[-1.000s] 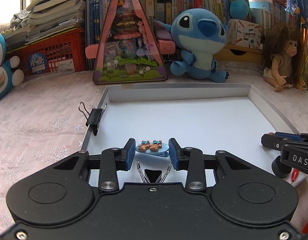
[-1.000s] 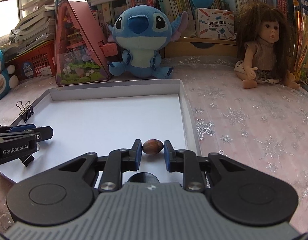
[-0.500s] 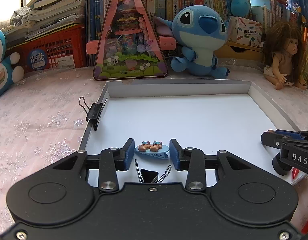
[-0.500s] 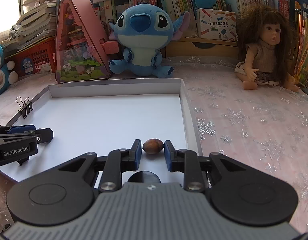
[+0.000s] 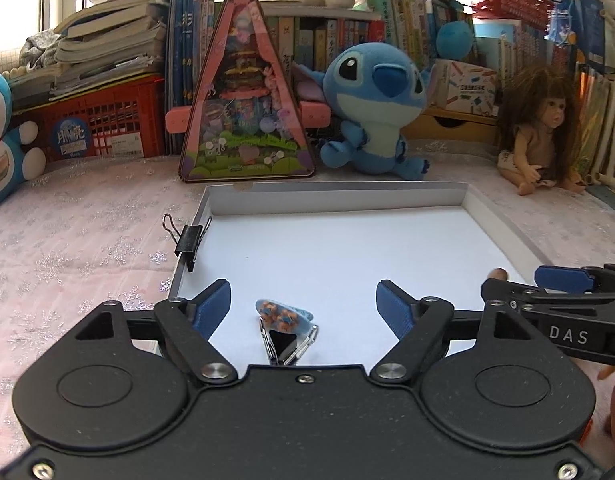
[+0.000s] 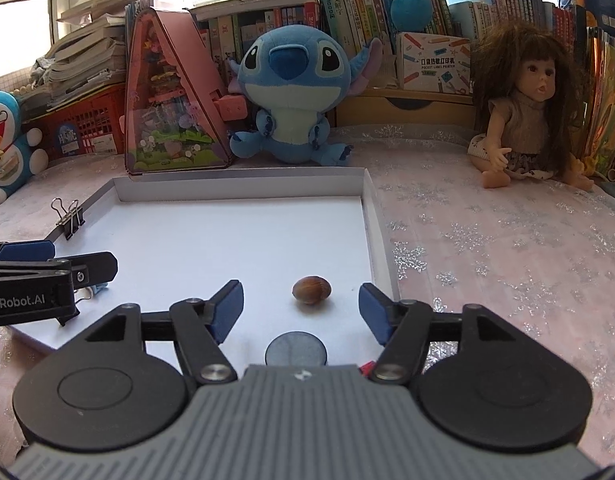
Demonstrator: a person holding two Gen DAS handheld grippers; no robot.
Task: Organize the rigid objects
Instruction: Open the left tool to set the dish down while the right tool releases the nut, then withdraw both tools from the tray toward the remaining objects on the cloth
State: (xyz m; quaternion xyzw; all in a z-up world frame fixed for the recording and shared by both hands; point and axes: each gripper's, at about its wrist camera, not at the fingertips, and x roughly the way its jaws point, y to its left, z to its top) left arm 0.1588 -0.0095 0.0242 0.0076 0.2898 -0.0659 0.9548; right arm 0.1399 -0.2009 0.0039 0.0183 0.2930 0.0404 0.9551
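A shallow white tray (image 5: pixel 335 192) (image 6: pixel 243 194) lies on the pink cloth. In the left wrist view, a blue clip with small bear figures (image 5: pixel 284 317) rests on the tray floor between the jaws of my left gripper (image 5: pixel 303 306); the jaws are opening and do not touch it. In the right wrist view, a brown nut (image 6: pixel 311 289) lies on the tray between the jaws of my right gripper (image 6: pixel 301 308), which are also opening and stand clear of it. A grey round disc (image 6: pixel 296 350) lies just below the nut.
A black binder clip (image 5: pixel 189 240) (image 6: pixel 69 218) grips the tray's left rim. Behind the tray stand a pink triangular toy box (image 5: pixel 245 120), a blue plush (image 5: pixel 377 108) and a doll (image 6: pixel 523 116). Bookshelves and a red crate (image 5: pixel 103 124) line the back.
Both grippers went from closed on their objects to wide apart. The blue bear clip dropped and turned on the tray floor; the nut stays on the tray, now free.
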